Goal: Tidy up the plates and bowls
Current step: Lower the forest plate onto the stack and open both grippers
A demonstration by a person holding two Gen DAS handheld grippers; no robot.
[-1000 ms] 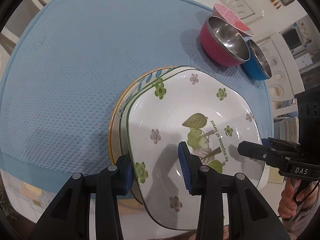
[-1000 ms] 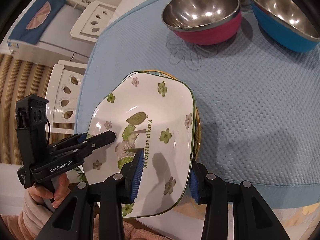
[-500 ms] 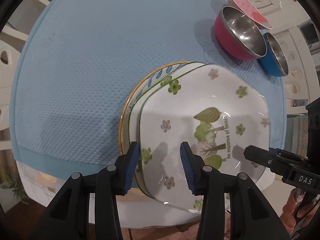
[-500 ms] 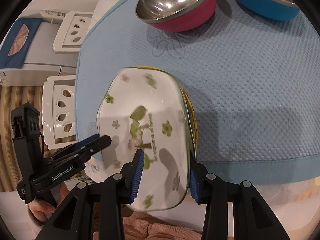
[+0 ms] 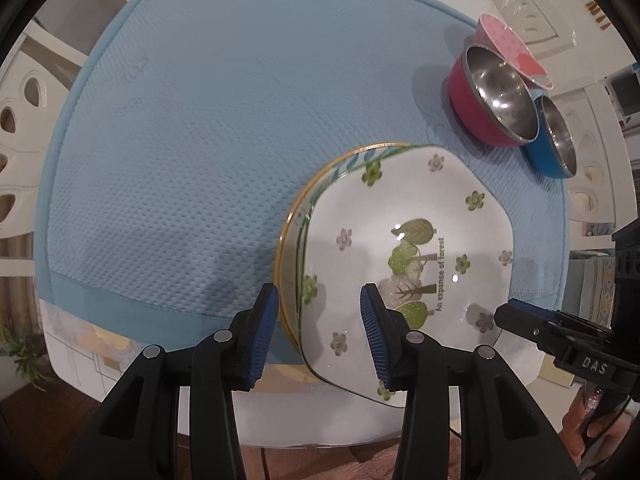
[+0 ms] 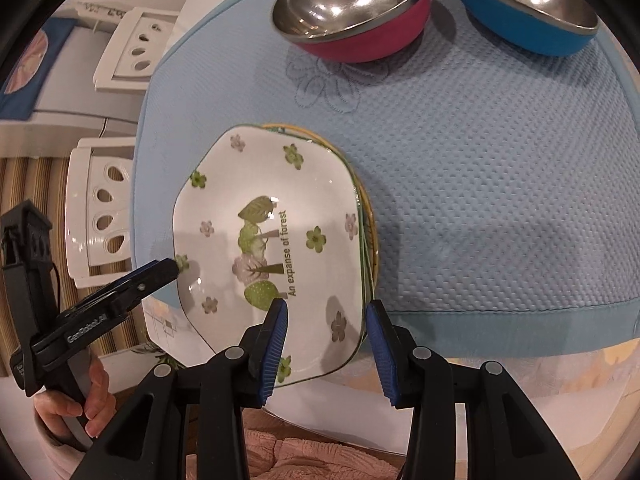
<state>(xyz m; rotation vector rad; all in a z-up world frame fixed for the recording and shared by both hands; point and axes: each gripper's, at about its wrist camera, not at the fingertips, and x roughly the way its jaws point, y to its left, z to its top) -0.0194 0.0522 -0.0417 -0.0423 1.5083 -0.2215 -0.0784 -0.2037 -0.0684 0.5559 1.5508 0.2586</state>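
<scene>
Floral plate [image 5: 404, 256] tops stack on blue mat [image 5: 200, 140]; left gripper [image 5: 320, 336] and right gripper [image 6: 326, 344] fingers spread, straddling rim, no pinch.

The floral plate [image 5: 404, 256] covers nearly all of the plates beneath it, so only a crescent of the yellow-rimmed plate [image 5: 308, 200] shows, and how many lie stacked cannot be told; the pink dotted bowl [image 5: 508, 46] sits half behind the red bowl [image 5: 480, 108]; the right wrist view crops the blue bowl [image 6: 528, 20] at the top edge; the worktop [image 5: 352, 420] is mostly under the blue mat [image 5: 192, 140].
</scene>
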